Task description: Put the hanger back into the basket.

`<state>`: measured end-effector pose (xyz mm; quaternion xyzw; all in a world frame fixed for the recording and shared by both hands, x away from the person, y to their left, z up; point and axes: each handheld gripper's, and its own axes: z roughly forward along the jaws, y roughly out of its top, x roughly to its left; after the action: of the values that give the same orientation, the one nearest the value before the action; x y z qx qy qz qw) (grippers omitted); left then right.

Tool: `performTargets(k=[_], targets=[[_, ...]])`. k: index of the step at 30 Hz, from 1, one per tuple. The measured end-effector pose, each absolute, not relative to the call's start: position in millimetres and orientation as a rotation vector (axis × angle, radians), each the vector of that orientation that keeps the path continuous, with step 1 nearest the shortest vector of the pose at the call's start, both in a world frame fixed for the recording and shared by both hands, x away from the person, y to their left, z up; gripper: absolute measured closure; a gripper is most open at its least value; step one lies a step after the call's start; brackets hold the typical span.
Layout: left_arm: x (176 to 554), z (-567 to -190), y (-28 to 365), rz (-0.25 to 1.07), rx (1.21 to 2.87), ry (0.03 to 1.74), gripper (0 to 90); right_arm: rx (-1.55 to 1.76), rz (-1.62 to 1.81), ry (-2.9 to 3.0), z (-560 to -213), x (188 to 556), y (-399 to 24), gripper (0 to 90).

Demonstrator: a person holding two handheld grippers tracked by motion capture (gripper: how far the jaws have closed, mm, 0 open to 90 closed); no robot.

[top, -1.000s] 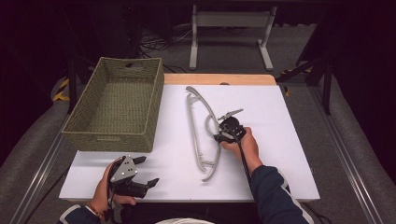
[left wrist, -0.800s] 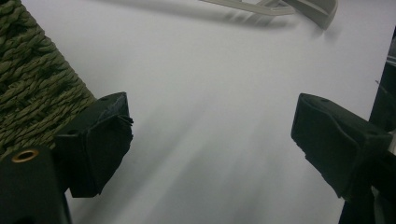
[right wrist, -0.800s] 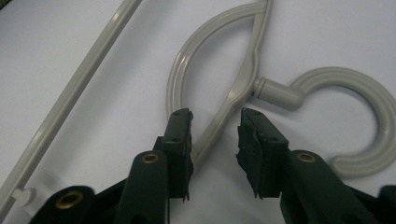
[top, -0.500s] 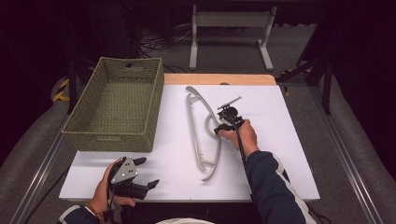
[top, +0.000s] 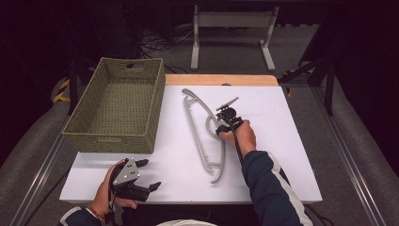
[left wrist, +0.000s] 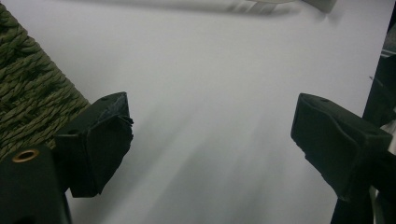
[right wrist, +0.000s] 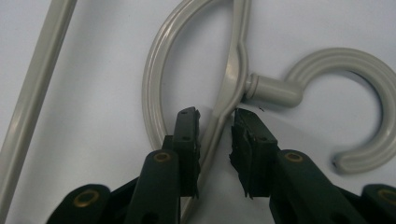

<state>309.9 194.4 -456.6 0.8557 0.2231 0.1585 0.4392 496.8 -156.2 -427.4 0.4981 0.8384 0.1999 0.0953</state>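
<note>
My right claw (right wrist: 215,123) is down on the grey hanger (top: 202,136). Its jaws sit one on each side of the thin bar, just below the hook (right wrist: 355,107), nearly pinching but not tight yet. I think that spot gives a good hold. My left claw (top: 141,174) rests spread wide with nothing in it, the basket (top: 115,110) just beside it.

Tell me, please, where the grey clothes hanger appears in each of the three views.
High view: the grey clothes hanger lies flat mid-table, right of the basket.
Left gripper view: a blurred pale strip at the top edge, probably the hanger.
Right gripper view: its hook and neck lie just beyond the jaws.
Shared landmark: the white table top.
</note>
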Motion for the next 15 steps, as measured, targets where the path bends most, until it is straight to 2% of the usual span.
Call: performTargets(k=[3,7,15], targets=[[310.4,-456.8,195.3,0.393,2.125,0.558,13.2,1.465,0.586,2.485,-427.1,497.3,-156.3,74.9],[309.6,-456.6,195.5,0.394,2.126,0.555,13.3,1.426,0.569,2.447,-427.2,497.9,-156.8,83.6],[310.1,-456.3,195.8,0.4,2.123,0.558,13.4,1.335,0.603,2.421,-421.1,495.6,-159.7,83.6]])
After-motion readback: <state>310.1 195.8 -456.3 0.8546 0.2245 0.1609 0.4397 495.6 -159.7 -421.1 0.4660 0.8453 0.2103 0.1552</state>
